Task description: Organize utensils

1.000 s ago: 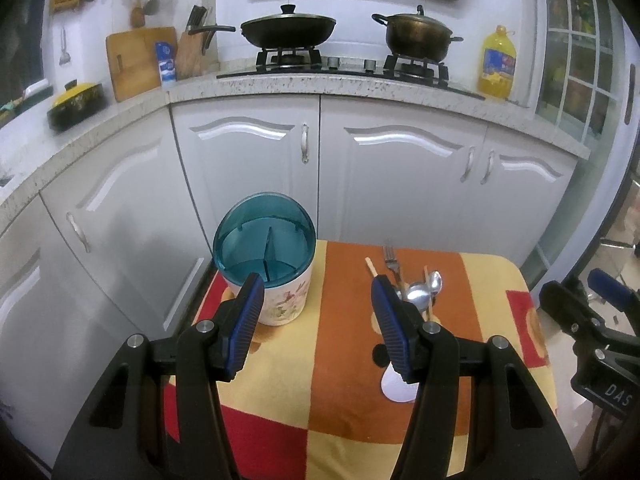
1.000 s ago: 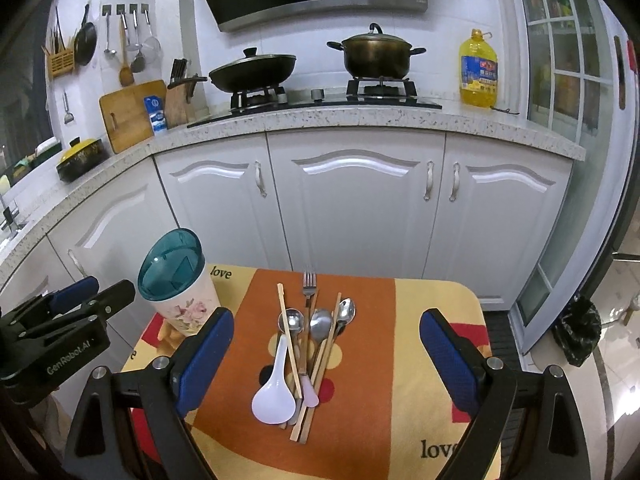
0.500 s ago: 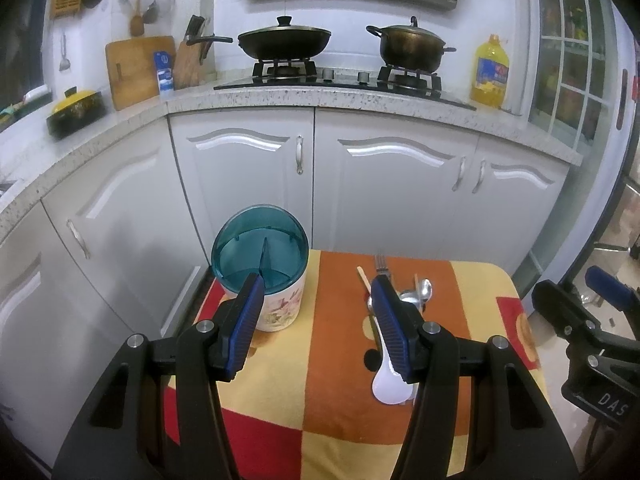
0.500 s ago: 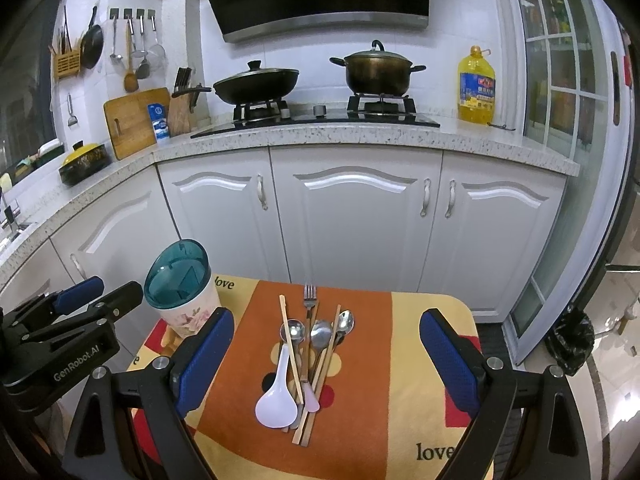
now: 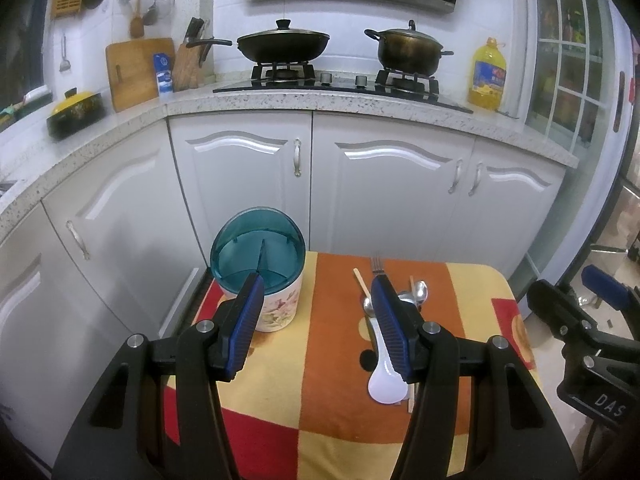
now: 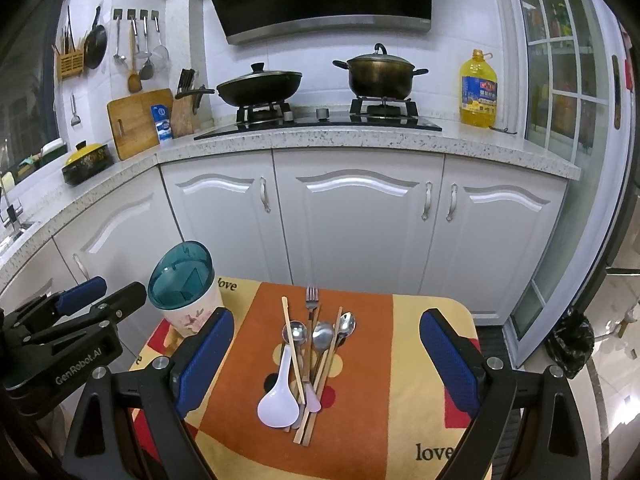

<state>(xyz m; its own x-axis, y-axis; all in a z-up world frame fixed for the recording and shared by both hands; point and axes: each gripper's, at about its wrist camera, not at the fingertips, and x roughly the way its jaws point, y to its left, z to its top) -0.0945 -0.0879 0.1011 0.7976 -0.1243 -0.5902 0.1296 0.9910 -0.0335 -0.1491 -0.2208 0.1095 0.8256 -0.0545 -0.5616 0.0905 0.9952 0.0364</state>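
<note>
Small table, checked orange-and-yellow cloth (image 6: pixel 420 360). Utensil holder (image 5: pixel 262 276), teal divided top, floral body, stands at far left corner, compartments empty, presumably awaiting sorting. Utensil pile mid-cloth, handles mostly pointing near: white plastic spoon (image 6: pixel 278 400), fork (image 6: pixel 312 300), three metal spoons (image 6: pixel 324 334), chopsticks (image 6: pixel 292 350), overlapped so exact count is unclear; a pale pink handle end is partly buried. Left gripper (image 5: pixel 318 318) hovers between holder and pile, jaws released, empty; its right finger hides part of the pile. Right gripper (image 6: pixel 326 354) frames the pile, jaws spread wide, nothing grasped.
</note>
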